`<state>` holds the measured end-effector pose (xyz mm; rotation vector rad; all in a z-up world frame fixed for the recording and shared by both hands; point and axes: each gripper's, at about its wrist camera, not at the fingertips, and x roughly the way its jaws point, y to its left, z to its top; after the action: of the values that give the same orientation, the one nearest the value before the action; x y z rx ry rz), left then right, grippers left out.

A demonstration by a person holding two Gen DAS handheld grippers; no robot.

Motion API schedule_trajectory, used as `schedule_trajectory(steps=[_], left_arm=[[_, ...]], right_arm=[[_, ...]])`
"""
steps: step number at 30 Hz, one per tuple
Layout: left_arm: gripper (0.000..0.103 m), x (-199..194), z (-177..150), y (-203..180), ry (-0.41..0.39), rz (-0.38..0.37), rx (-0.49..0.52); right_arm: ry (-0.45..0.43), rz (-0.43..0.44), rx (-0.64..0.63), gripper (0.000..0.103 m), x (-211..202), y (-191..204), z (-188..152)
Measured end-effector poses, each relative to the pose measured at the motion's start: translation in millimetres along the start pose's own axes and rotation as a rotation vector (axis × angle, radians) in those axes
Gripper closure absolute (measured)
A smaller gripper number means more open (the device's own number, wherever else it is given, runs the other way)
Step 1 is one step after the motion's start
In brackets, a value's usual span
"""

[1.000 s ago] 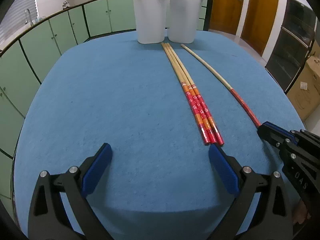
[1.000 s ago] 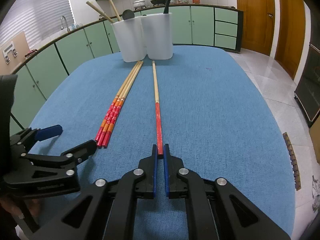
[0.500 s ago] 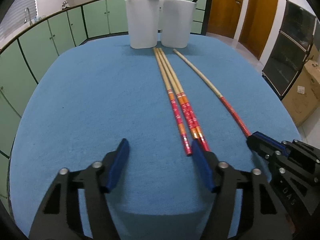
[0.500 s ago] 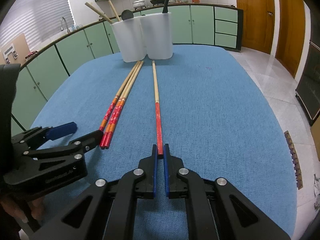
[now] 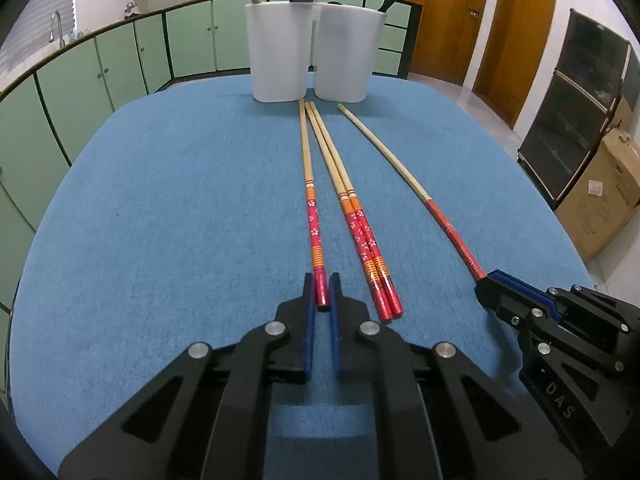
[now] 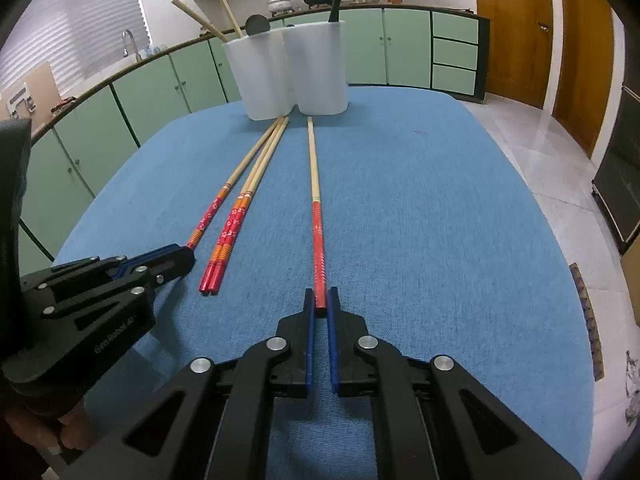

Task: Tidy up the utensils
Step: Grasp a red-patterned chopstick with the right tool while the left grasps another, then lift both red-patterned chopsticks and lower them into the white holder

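Observation:
Several red-ended bamboo chopsticks lie lengthwise on the blue tablecloth. My left gripper has its jaws closing on the red end of the leftmost chopstick, and the pads press on it. A pair of chopsticks lies just to its right. My right gripper is shut on the red end of the lone chopstick. The left gripper also shows at the left of the right wrist view. Two white containers with utensils in them stand at the far edge.
Green cabinets run round the far and left sides of the room. A cardboard box and a dark glass-fronted cabinet stand on the floor to the right. A hand holds the left gripper.
My left gripper's jaws went from wide apart to closed on the leftmost chopstick, which now lies apart from the other two. The right gripper kept still, shut on its chopstick.

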<state>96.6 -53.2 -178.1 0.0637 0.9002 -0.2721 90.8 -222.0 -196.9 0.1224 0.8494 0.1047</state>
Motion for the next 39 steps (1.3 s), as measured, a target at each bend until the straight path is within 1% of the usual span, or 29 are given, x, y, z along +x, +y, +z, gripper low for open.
schedule_trajectory(steps=[3,5,7,11,14,18,23,27,31,35,39], left_arm=[[0.098,-7,0,4,-0.001,0.006,0.001],[0.098,-18,1,6,-0.023,0.026,0.026],[0.098,-33,4,9,-0.061,0.056,0.063],[0.098,-67,20,14,-0.135,0.074,0.095],[0.098,-88,34,16,-0.193,0.072,0.103],[0.098,-118,59,21,-0.267,0.051,0.11],[0.098,-145,90,25,-0.333,0.014,0.107],[0.098,-153,112,26,-0.357,-0.01,0.125],[0.098,-154,131,25,-0.351,-0.044,0.144],[0.098,-155,147,27,-0.344,-0.069,0.155],[0.098,-161,156,28,-0.36,-0.078,0.165]], right_arm=[[-0.011,-0.007,-0.028,0.097,-5,3,0],[-0.026,0.005,-0.024,0.097,-13,2,2],[-0.051,0.012,-0.036,0.097,-24,4,8],[-0.09,0.027,-0.068,0.097,-46,7,21],[-0.126,0.042,-0.074,0.097,-65,7,35],[-0.172,0.064,-0.085,0.097,-92,5,61],[-0.209,0.106,-0.097,0.097,-117,4,95],[-0.213,0.134,-0.125,0.097,-128,6,121],[-0.187,0.151,-0.162,0.097,-132,8,150],[-0.16,0.133,-0.199,0.097,-132,10,171],[-0.155,0.136,-0.237,0.097,-137,13,186]])
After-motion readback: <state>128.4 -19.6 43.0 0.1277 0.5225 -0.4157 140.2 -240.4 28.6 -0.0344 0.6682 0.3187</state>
